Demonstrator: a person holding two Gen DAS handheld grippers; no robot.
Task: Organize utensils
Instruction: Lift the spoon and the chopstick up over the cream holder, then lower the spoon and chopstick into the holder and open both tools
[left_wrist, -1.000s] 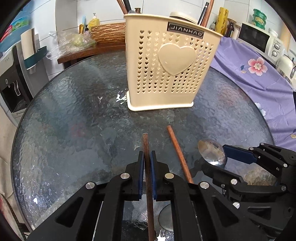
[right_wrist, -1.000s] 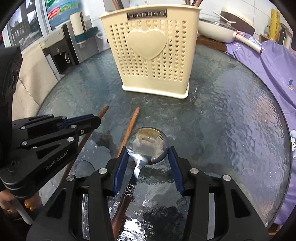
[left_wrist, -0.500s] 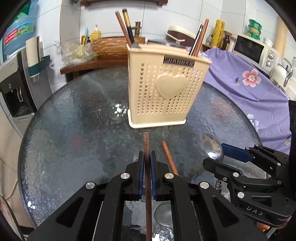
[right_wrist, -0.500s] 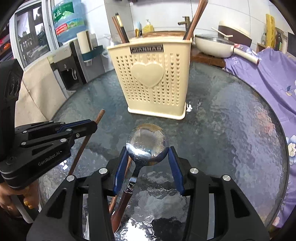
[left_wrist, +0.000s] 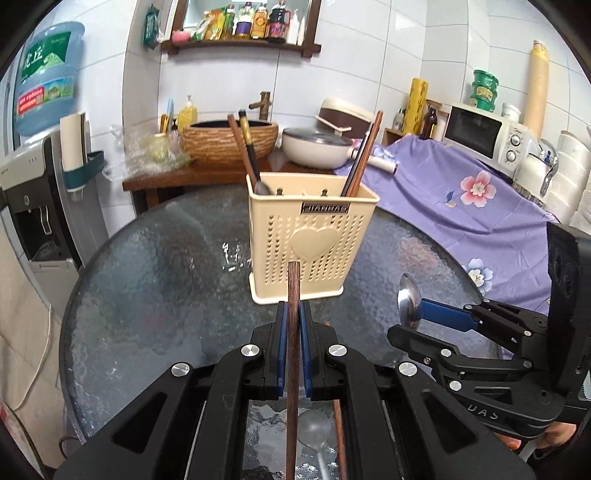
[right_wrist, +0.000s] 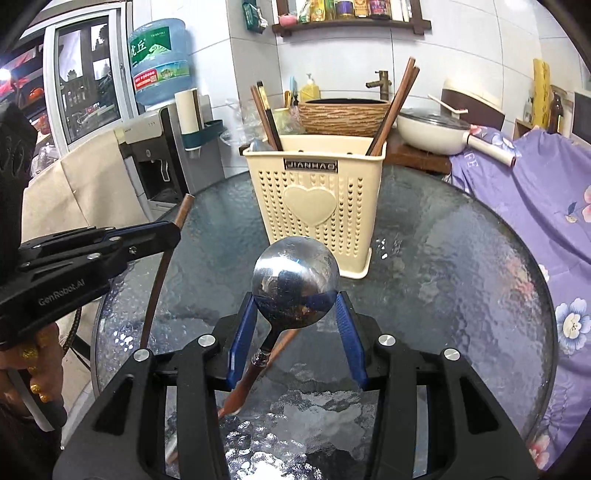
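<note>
The holder (left_wrist: 313, 240) is cream, pierced with rows of tiny hearts around one big plain heart, under a dark nameplate. The chopstick (left_wrist: 292, 354) is dark reddish brown — the same tone as the sticks (right_wrist: 391, 110) in the holder. The spoon (right_wrist: 295, 282) is mirror-bright steel on a brown handle. The grippers (left_wrist: 292, 314) (right_wrist: 295, 317) are black with blue pads. The table (right_wrist: 461, 295) is grey-blue pebbled glass. The cloth (left_wrist: 480, 218) is lilac with pink and white flowers (a few leaves too). The basin (left_wrist: 229, 142) is tan, bark-ridged, dark inside.
</note>
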